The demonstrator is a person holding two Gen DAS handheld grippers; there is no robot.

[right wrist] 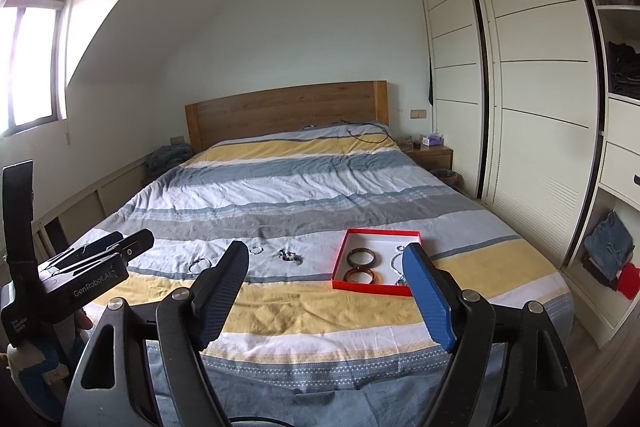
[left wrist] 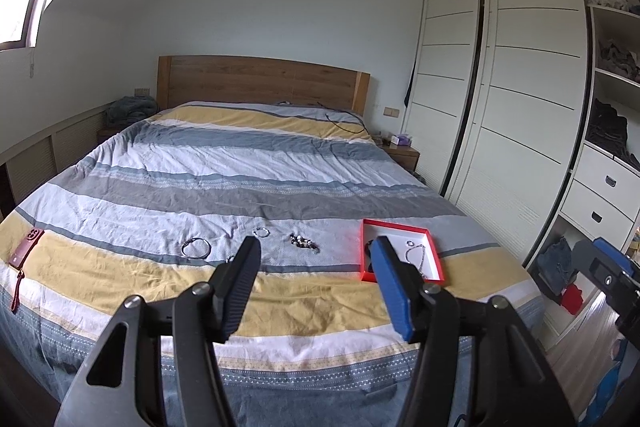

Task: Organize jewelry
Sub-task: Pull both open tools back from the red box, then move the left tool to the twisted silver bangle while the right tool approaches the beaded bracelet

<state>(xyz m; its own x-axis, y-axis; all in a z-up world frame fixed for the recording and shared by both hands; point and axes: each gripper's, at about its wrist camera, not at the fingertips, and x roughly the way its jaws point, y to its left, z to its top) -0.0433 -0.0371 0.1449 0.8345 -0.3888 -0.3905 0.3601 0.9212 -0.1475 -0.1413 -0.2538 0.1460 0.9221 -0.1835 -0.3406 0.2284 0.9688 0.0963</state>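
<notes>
Left of my left tool (left wrist: 316,247), a red phone case (left wrist: 27,245) lies aside. Ahead, on the striped bed (left wrist: 240,163): thin metal bangle (left wrist: 196,248), small ring (left wrist: 261,231), knotted beads (left wrist: 304,242), unsorted. Beyond my right tool (right wrist: 326,259), the shallow red tray (right wrist: 374,233) holds two glossy brown bangles (right wrist: 362,266). Both tools gape, empty.

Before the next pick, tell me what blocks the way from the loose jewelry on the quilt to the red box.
Nothing visible does. The silver bangle, small ring and beaded piece lie on open quilt left of the red box, which has no lid on it.
</notes>
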